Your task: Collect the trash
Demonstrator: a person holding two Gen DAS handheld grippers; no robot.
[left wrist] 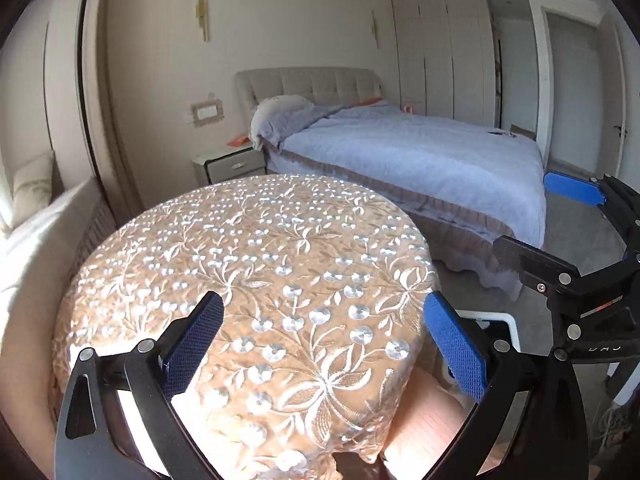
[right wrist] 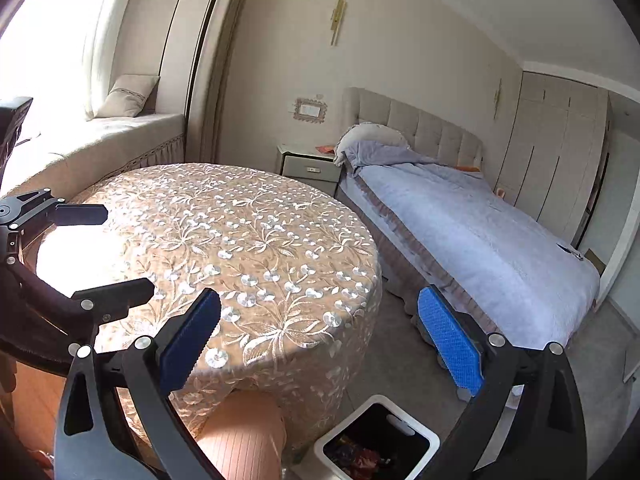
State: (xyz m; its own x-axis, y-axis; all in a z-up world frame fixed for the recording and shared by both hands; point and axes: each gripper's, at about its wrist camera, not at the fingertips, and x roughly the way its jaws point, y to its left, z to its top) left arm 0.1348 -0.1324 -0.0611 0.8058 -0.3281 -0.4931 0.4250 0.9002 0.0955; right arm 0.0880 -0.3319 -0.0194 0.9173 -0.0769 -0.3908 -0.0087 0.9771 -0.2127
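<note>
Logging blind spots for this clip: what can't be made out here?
- Bin contents: right wrist view, dark, cut by the frame edge; only crumpled wrappers discernible.
- Bin in left wrist view: hidden behind the left gripper.
- Small dark items on the bed's far corner: too small.

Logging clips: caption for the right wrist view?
Open right tongs above round embroidered table; white trash bin holding wrappers below.

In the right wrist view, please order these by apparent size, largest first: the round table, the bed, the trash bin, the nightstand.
1. round table
2. bed, close in apparent size; the table is nearer
3. trash bin, partly hidden by the right gripper
4. nightstand
</note>
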